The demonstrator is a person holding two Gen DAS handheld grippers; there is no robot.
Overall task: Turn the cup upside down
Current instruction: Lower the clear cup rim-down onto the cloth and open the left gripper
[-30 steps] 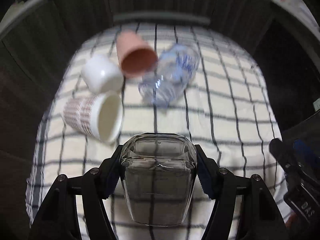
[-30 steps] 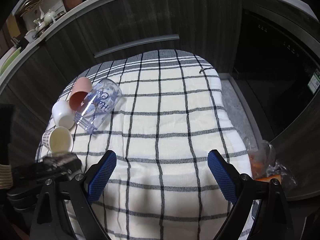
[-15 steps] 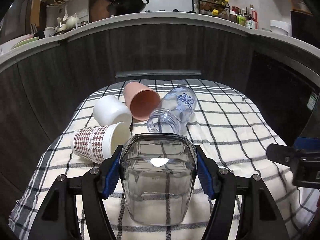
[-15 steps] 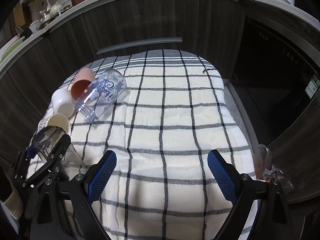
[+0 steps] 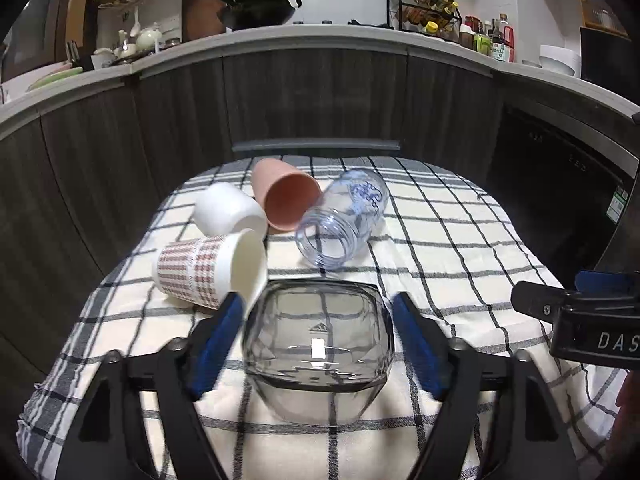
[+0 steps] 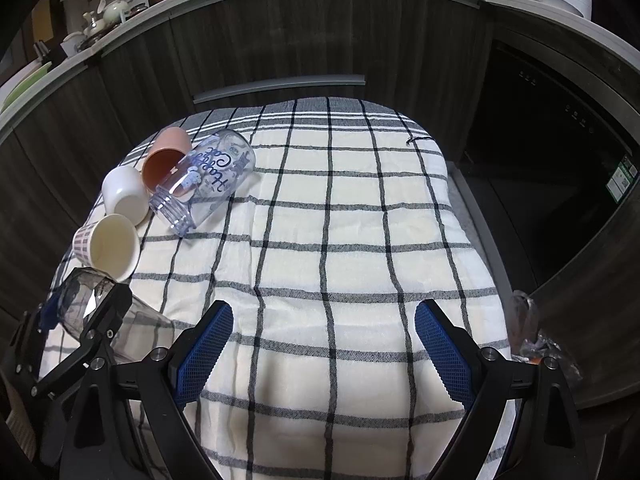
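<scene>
On my left wrist view the left tool [image 5: 318,340] has its blue pads [image 5: 218,330] spread just off the sides of the clear glass cup [image 5: 318,350], which sits between them at lower centre, a thin gap showing on each side. I cannot tell from here whether the cup rests on the checked cloth [image 5: 440,248]. The right wrist view shows what that one hides: the cup [image 6: 86,306] tilted at lower left. My right tool [image 6: 324,348] is wide, holding nothing, over the cloth. Upper left lie a patterned cup [image 6: 108,250], white cup [image 6: 124,196], pink cup [image 6: 166,158] and clear bottle [image 6: 204,182].
</scene>
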